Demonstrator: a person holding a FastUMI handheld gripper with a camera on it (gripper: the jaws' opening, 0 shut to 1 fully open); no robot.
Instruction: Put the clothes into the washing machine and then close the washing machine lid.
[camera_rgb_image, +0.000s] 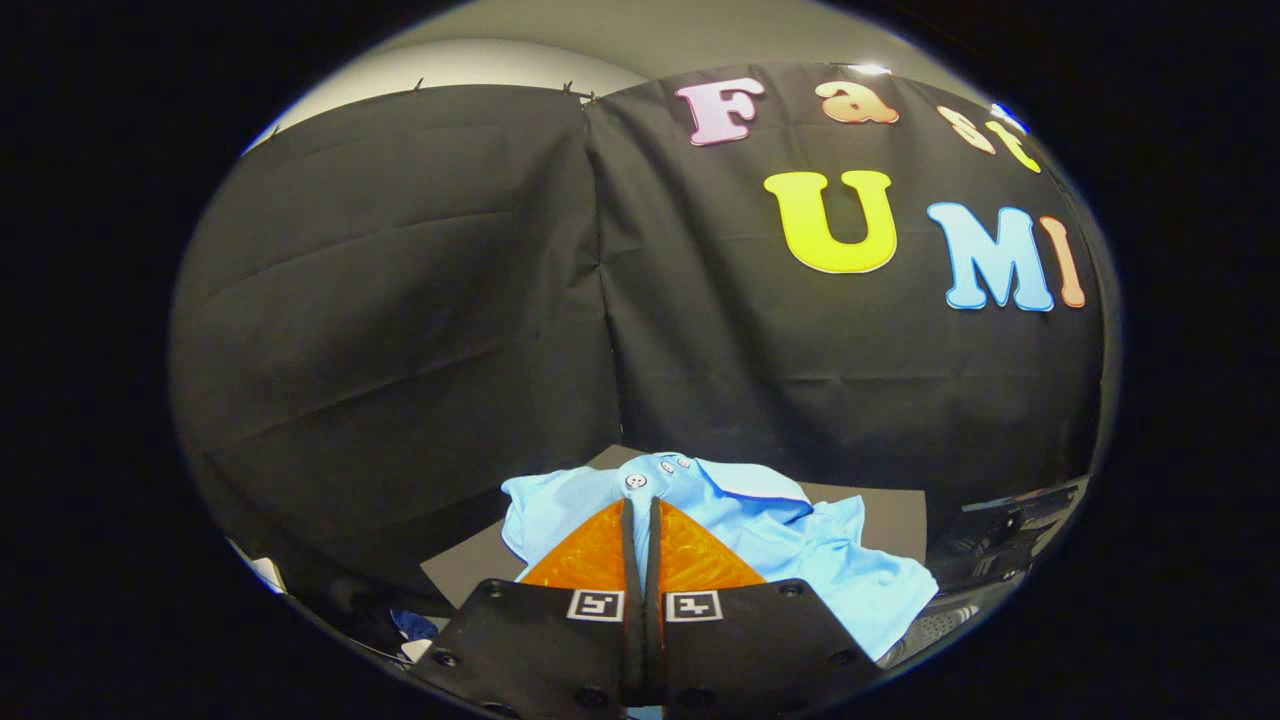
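Note:
A light blue polo shirt (780, 545) with white buttons is bunched up on a grey board (890, 515), just ahead of my fingers and draped around them. My gripper (640, 505) is shut on the shirt's button placket. A thin strip of blue cloth shows pinched between the two fingers (600, 550). The collar and one sleeve spread off to the right of the fingers; the other sleeve lies to their left.
A dark machine-like object (1010, 545) with a grey perforated part (930, 628) stands to the right of the board; I cannot tell what it is. Low on the left lie a white scrap (265, 573) and a bit of dark blue cloth (412, 625). Black cloth walls stand close behind.

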